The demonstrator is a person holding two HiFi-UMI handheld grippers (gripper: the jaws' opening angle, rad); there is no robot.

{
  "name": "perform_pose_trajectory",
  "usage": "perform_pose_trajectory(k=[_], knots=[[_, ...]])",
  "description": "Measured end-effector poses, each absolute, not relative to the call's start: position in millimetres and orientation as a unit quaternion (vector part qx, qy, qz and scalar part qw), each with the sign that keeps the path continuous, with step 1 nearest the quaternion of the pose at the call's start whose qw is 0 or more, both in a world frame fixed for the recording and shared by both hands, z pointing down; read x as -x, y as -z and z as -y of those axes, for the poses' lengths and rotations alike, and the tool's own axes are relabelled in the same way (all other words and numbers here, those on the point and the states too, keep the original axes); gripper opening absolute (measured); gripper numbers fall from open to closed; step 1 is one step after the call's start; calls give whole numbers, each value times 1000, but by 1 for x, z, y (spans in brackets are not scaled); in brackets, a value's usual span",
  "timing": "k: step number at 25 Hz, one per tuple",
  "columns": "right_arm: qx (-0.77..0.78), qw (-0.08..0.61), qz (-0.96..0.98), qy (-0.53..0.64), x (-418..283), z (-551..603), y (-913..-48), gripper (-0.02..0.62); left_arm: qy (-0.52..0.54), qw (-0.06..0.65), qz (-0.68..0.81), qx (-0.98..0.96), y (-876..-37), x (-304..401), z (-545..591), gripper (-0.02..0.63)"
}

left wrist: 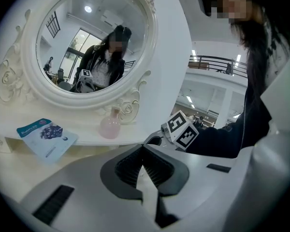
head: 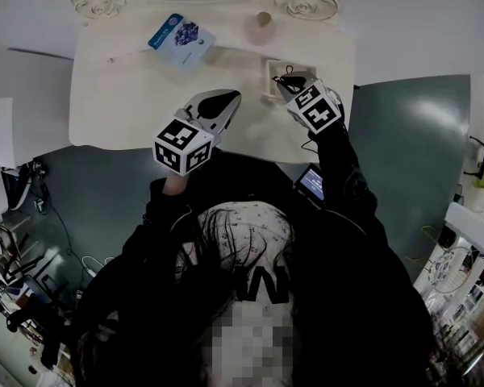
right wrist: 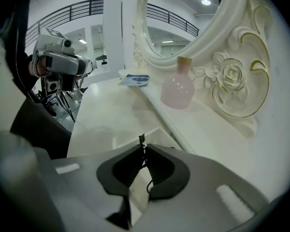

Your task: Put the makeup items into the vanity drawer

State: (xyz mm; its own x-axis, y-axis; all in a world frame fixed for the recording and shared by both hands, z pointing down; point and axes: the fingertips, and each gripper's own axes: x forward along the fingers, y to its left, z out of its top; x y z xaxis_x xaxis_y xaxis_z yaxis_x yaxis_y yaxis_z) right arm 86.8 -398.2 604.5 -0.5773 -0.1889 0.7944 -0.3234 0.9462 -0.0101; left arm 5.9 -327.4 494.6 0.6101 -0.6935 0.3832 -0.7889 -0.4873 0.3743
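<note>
Right gripper view shows the right gripper point(right wrist: 142, 151) with its jaws pressed together on a thin black corded item point(right wrist: 141, 141), held just above the small open drawer point(head: 269, 79). Only a sliver is pinched, and a loop of cord hangs below the pads. As I judge it, so slight a hold could slip early, or the loop could snag on release, leaving the item on the drawer's rim rather than inside. The left gripper point(left wrist: 144, 153), to the left of the drawer, is closed on nothing. The pink bottle point(right wrist: 178, 88) stands just beyond the drawer and the blue sachet point(head: 181, 39) lies beyond and left of it; a careless reach could topple the bottle.
</note>
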Motion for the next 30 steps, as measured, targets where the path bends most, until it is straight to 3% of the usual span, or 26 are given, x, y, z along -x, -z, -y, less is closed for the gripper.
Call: perform_pose_trajectory(k=[17, 30], knots=[[-128, 497, 854, -85, -92, 407, -642, 43, -91, 265, 437, -854, -494, 7, 326, 0], [-210, 434, 866, -135, -94, 423, -621, 74, -88, 261, 442, -854, -492, 25, 316, 0]])
